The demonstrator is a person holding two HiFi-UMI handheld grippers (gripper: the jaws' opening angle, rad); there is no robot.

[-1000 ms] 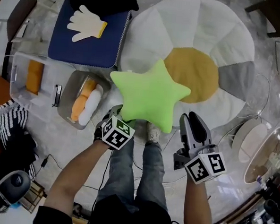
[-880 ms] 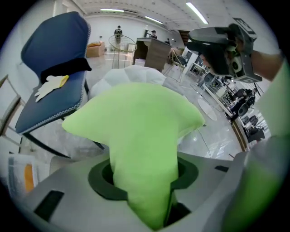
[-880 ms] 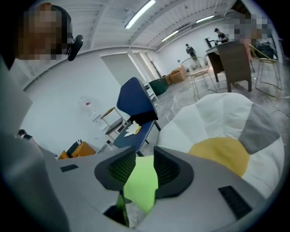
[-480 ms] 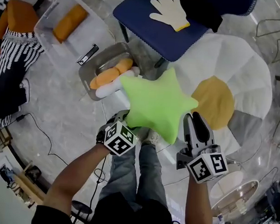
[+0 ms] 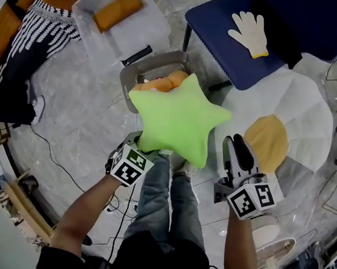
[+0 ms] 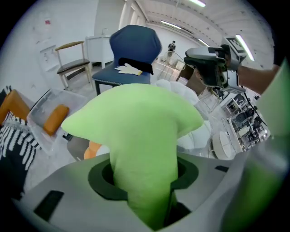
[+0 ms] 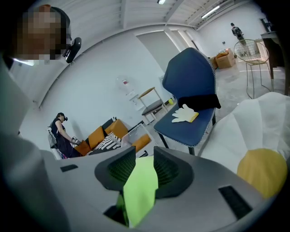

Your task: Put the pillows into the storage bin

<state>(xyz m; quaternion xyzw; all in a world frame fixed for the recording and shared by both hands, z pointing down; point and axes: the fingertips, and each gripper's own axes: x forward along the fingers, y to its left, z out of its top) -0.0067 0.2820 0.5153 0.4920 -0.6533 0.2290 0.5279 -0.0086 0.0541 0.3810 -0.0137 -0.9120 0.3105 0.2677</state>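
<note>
Pillow, green and star-shaped (image 5: 178,123), is pinched at two of its points. The left gripper (image 6: 144,170) has its jaws closed on one thick arm of the star, and the right gripper (image 7: 144,166) is clamped on a thin fold of another. It hangs just above the near rim of the grey storage bin (image 5: 162,59), which already holds orange pillows (image 5: 163,81). It looks light, soft and floppy, squashing under the pads, so a deep hold on the arms seems safest.

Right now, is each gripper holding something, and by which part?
Both hold the green star pillow. The left gripper is closed on one arm of the star, and the right gripper pinches a thin edge of it.
</note>
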